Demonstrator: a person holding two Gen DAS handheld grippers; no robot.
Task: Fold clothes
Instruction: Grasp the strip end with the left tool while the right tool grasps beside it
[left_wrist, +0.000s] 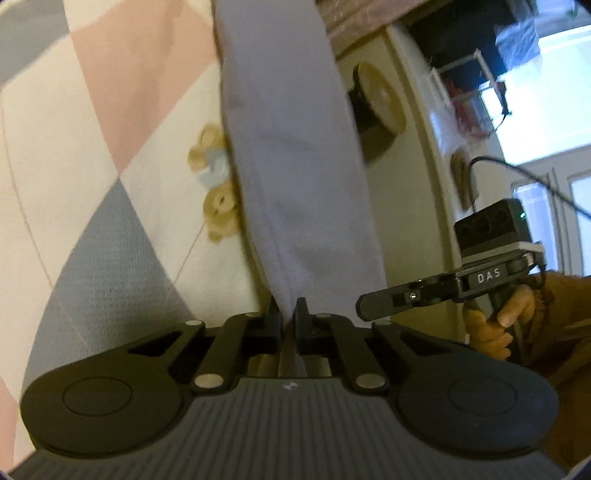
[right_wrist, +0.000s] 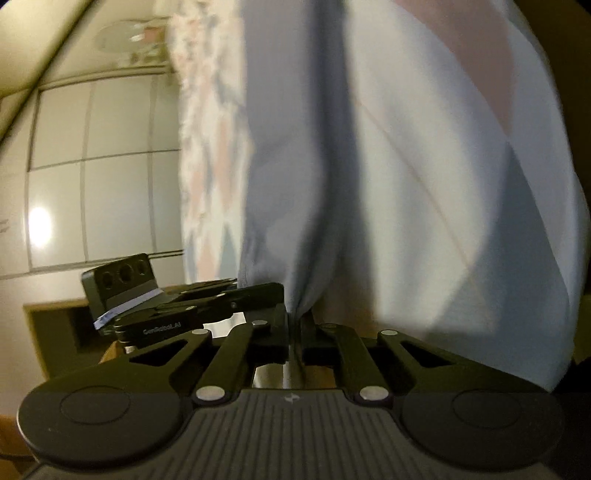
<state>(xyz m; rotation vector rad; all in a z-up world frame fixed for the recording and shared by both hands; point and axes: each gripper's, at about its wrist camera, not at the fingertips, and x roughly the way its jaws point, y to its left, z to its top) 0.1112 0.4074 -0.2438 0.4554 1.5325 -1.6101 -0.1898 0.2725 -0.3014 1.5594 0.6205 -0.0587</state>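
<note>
Lavender garment (left_wrist: 291, 155) hangs above the patterned bedsheet (left_wrist: 110, 166), pinched by both left gripper (left_wrist: 289, 314) and right gripper (right_wrist: 294, 317).

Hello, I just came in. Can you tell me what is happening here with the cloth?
A person holds a gripper in each hand. The left gripper is shut on a pale lavender garment, and the right gripper pinches the same cloth. The garment stretches away from both grippers, above a bedspread with diamond patches and a teddy bear print. No fold is visible yet.
</note>
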